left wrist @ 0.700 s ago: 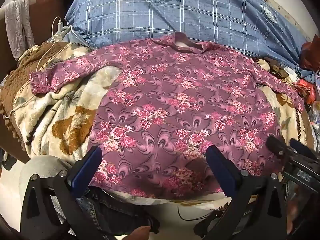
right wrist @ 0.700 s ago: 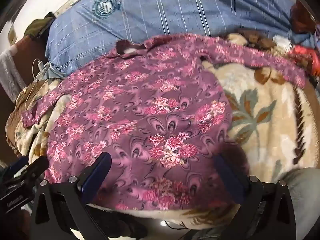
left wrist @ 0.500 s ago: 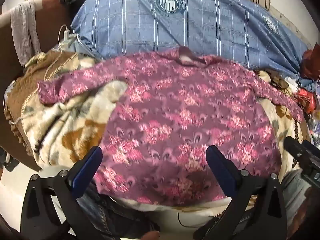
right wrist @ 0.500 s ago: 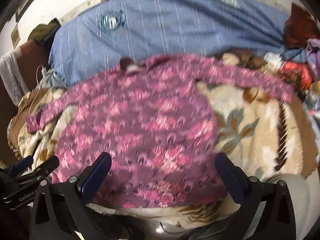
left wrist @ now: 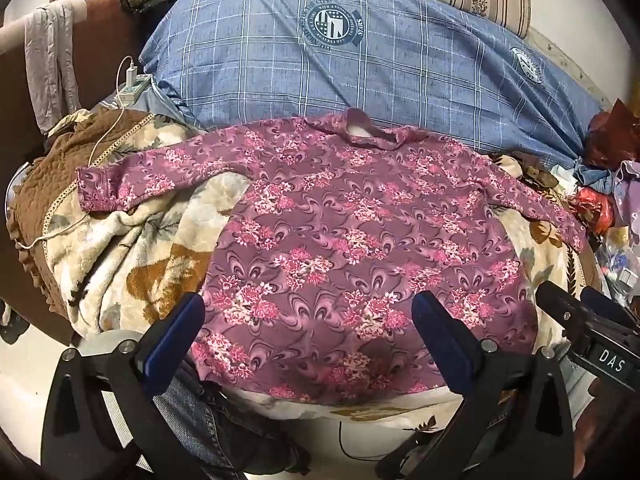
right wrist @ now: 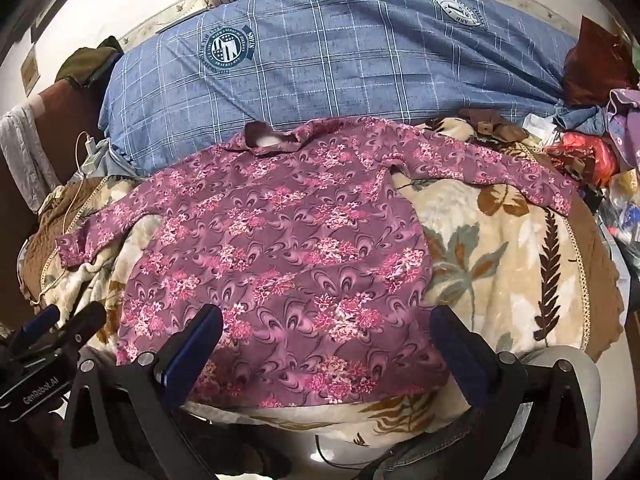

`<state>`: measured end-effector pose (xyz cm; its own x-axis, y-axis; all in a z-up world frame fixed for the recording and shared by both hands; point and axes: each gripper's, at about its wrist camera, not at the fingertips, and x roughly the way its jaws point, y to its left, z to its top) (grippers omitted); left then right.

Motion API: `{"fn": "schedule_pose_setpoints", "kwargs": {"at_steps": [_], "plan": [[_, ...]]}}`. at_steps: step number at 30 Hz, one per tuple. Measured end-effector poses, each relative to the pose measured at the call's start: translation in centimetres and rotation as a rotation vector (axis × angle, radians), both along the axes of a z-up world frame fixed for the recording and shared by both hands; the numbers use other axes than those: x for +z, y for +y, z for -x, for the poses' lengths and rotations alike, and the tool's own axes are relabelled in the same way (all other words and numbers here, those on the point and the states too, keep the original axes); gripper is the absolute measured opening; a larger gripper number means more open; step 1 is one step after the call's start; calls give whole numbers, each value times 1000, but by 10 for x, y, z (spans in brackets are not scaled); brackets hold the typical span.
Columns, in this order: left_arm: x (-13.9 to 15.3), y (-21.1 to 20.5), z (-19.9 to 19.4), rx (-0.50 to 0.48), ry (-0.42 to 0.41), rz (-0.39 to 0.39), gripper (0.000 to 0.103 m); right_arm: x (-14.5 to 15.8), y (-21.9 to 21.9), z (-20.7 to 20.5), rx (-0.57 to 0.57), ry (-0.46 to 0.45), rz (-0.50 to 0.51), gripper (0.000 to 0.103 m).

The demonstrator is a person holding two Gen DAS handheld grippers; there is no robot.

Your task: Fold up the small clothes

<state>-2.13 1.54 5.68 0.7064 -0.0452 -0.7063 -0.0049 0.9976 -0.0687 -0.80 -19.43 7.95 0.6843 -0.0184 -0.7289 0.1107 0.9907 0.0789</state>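
Lying flat, sleeves spread, a purple floral long-sleeved top (left wrist: pixel 340 240) rests on a beige leaf-patterned fleece blanket (right wrist: pixel 500 248), collar toward a blue checked quilt (left wrist: pixel 360 72); left gripper (left wrist: pixel 308 320) and right gripper (right wrist: pixel 328 332) hover at its hem, jaws wide, holding nothing.

We see both wrist fisheyes looking forward and down across the bed from its near edge. Left wrist view: the floral top (left wrist: pixel 340 236) fills frame centre, the right gripper (left wrist: pixel 588 320) entering at lower right. Right wrist view: the top (right wrist: pixel 280 248) sits left of centre, the left gripper (right wrist: pixel 52 332) at lower left. Both views share the top, the blue plaid pillow (left wrist: pixel 360 60) across the upper frame, and the beige blanket (right wrist: pixel 500 248).
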Motion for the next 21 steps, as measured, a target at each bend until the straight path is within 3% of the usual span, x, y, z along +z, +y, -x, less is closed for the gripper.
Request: {"fn": "schedule_pose_setpoints", "kwargs": {"at_steps": [21], "plan": [[-4, 6, -10, 0, 28, 23, 103, 2, 1, -4, 9, 5, -1, 103]]}}
